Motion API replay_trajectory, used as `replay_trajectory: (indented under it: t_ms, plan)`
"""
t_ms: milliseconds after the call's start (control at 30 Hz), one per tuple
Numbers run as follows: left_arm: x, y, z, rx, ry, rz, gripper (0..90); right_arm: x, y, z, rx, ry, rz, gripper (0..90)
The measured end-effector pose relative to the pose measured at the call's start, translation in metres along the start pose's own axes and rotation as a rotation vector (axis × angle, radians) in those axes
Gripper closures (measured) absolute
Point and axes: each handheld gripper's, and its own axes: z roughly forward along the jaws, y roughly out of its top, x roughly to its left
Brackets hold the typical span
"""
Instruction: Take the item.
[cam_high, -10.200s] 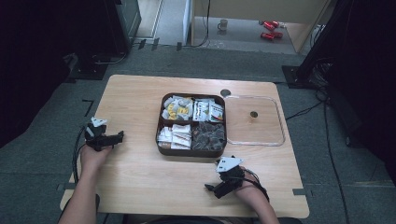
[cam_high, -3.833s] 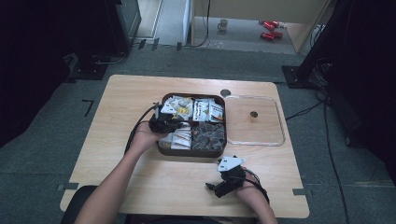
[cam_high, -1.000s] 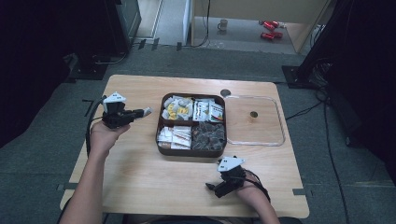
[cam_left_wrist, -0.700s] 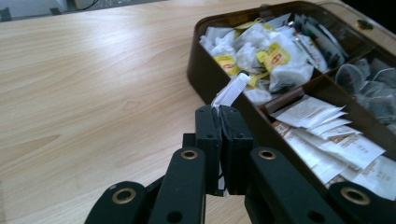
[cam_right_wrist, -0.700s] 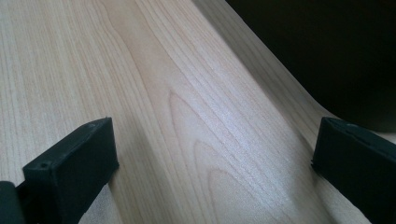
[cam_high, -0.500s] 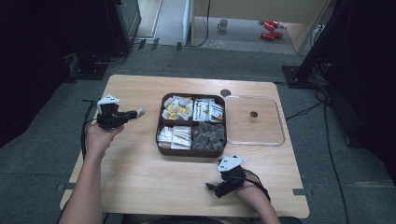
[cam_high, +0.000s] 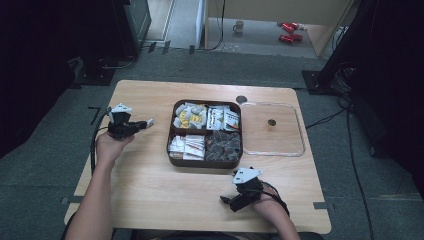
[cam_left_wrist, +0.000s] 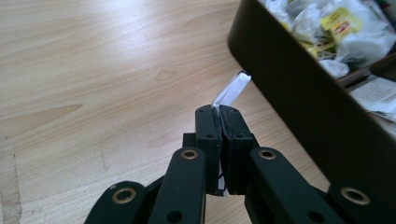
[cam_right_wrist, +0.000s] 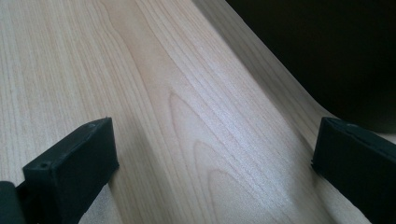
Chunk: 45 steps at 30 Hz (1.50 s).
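Sachets (cam_high: 192, 115) in four-compartment tray (cam_high: 170, 150)

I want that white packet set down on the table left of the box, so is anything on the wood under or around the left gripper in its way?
Nothing visible is. The left gripper is shut on the white packet over bare wood of the table. The nearest thing is the brown compartment box, off to its right.

Pale wood-grain tabletop (cam_high: 150, 185). Dark brown divided tray (cam_high: 171, 150) holds white-and-yellow packets (cam_high: 189, 116) at 10 o'clock and dark ones (cam_high: 223, 145) at 4 o'clock. Black left hand-held gripper (cam_left_wrist: 220, 116) pinches a white packet (cam_left_wrist: 232, 90). Clear lid (cam_high: 285, 150) with a brown knob (cam_high: 271, 122).
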Motion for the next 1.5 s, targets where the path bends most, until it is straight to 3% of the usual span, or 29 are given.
replay_trajectory:
  t_ms: [267,533,667,767,900,1033,1133,1367,1500]
  plan:
    - [0.000,-0.005,0.013,0.037,0.018,0.022,88.3,0.000,0.000,0.000,0.000,0.000,0.000,0.0]
    - [-0.004,-0.007,0.019,0.032,-0.001,0.045,87.7,0.000,0.000,0.000,0.000,0.000,0.000,0.0]
    - [-0.004,-0.009,0.022,0.022,-0.017,0.026,86.7,0.000,0.000,0.000,0.000,0.000,0.000,0.0]
    - [-0.005,-0.009,0.023,0.022,-0.013,0.033,85.8,0.000,0.000,0.000,0.000,0.001,0.000,0.0]
    - [-0.012,-0.009,0.029,0.050,-0.016,0.066,82.8,0.000,0.000,0.000,0.000,0.001,-0.001,0.0]
    - [-0.014,-0.010,0.032,0.062,-0.031,0.065,80.4,0.000,0.000,0.000,0.000,0.001,-0.001,0.0]
    - [-0.015,-0.013,0.037,0.095,-0.005,0.074,74.4,0.000,0.000,0.000,0.000,0.001,-0.001,0.0]
    - [-0.016,-0.013,0.036,0.077,-0.004,0.072,69.4,0.000,0.000,0.000,0.000,0.001,-0.001,0.0]
    - [-0.020,-0.010,0.030,0.051,-0.029,0.071,63.1,0.000,0.000,0.000,0.000,0.001,-0.001,0.0]
